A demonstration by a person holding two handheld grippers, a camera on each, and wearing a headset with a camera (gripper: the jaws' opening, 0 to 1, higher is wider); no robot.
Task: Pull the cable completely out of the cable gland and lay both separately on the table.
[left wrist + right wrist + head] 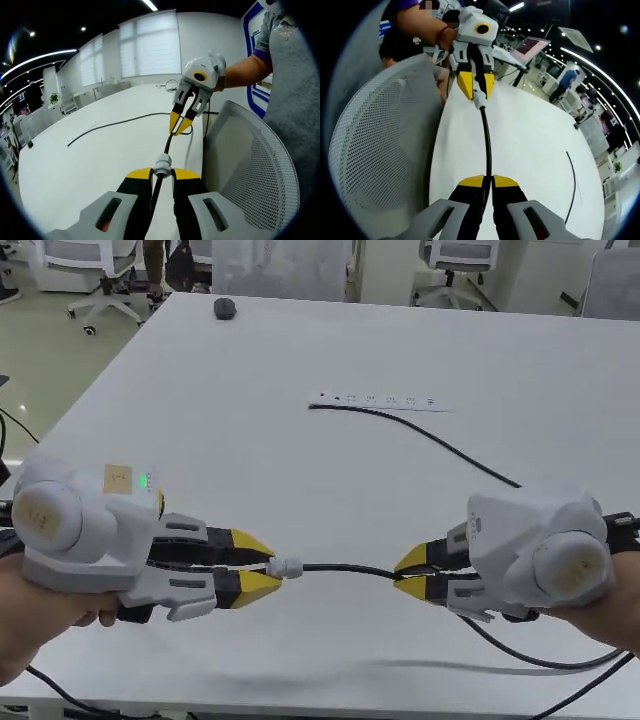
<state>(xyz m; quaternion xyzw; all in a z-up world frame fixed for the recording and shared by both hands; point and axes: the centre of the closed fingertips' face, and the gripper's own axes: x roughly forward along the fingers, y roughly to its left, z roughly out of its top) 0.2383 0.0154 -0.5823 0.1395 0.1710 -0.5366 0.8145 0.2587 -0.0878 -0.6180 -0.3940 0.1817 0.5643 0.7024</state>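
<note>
Aloft over the bench [250, 460], strung between both grippers.
Left gripper [271, 567] clenched on gland [288, 566], right gripper [400, 575] clenched on cable [345, 568]; cable entering gland just beyond left tips.

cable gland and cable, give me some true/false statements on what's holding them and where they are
1. The left gripper is shut on the cable gland. True.
2. The cable is fully out of the gland. False: it runs straight into the gland's end.
3. The right gripper is shut on the cable. True.
4. The gland lies on the table. False: it is held above the table at the left gripper's jaw tips.
5. A power strip lies on the table beyond the grippers. True.
</note>
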